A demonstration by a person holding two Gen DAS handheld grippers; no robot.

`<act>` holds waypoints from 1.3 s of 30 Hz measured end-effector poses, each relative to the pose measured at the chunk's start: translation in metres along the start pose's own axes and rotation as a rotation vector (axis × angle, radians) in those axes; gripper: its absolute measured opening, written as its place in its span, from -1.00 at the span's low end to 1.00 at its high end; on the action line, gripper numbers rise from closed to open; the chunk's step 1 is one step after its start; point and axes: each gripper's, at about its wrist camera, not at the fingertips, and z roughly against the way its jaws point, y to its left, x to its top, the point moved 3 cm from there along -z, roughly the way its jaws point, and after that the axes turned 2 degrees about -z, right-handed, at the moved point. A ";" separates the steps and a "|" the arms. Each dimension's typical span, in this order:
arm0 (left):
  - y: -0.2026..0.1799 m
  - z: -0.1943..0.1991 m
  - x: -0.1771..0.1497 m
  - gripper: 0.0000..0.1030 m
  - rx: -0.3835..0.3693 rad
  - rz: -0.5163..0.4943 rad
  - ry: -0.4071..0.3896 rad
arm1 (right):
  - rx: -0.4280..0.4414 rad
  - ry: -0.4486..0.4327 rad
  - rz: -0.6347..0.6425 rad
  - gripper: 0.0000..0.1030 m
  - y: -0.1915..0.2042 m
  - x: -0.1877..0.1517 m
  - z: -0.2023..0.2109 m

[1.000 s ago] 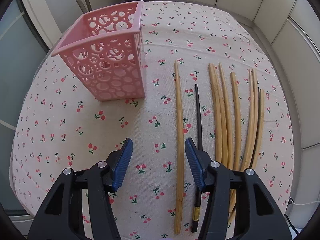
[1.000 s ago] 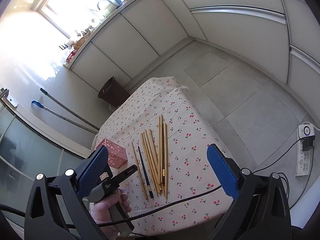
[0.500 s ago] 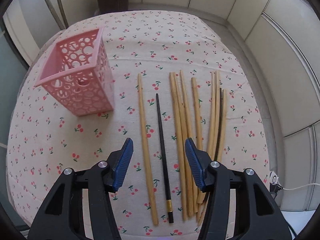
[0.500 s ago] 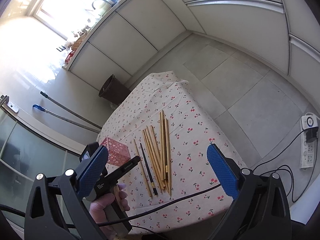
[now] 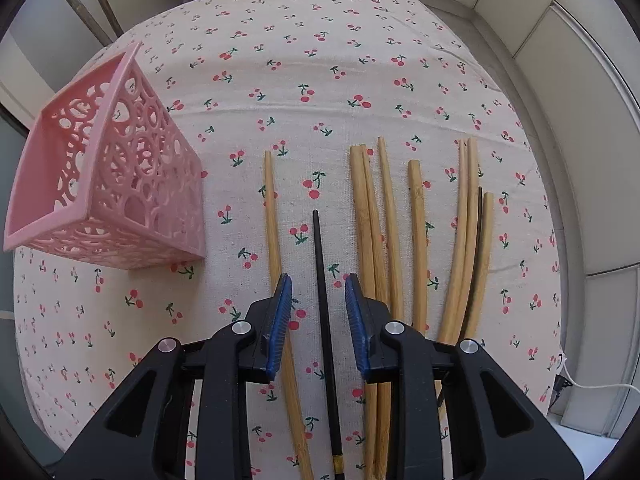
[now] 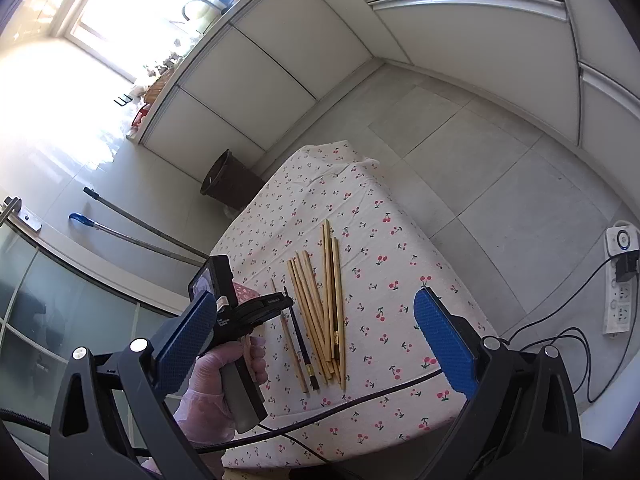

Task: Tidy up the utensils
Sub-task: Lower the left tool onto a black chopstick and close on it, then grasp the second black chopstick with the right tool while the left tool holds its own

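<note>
Left gripper [image 5: 316, 292] sits low over the cherry-print tablecloth [image 5: 320, 80] with its blue pads parted to either side of the black chopstick [image 5: 320, 264], a narrow gap on each side and nothing clamped yet. That chopstick runs up the centre of the left wrist view, its gold-banded end at the bottom edge. A single bamboo chopstick [image 5: 272, 216] lies just beside it on the left, and its lower part passes under the left pad, so closing cleanly looks like the main concern: the pads should come down on the cloth around the black stick alone, then squeeze. Gripping near the middle, as lined up now, should keep the stick from tipping when lifted. The pink openwork basket [image 5: 104, 184], at the left of the frame, is the likely destination. More bamboo chopsticks [image 5: 416, 240] lie to the right. Right gripper [image 6: 316, 336] hangs high above the table, wide open and empty.
</note>
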 end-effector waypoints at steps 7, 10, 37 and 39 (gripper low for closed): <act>-0.007 -0.014 0.011 -0.54 0.038 -0.001 0.005 | 0.002 0.007 -0.015 0.87 -0.003 0.001 0.000; -0.012 -0.020 0.020 -0.57 0.029 -0.005 0.015 | -0.001 0.008 -0.016 0.87 -0.003 0.001 0.000; 0.010 0.141 -0.069 -0.94 -0.301 -0.169 -0.309 | -0.002 0.412 -0.144 -0.13 -0.003 0.025 -0.214; 0.012 0.141 -0.074 -0.94 -0.310 -0.171 -0.308 | -0.046 0.416 -0.142 -0.19 -0.004 0.025 -0.234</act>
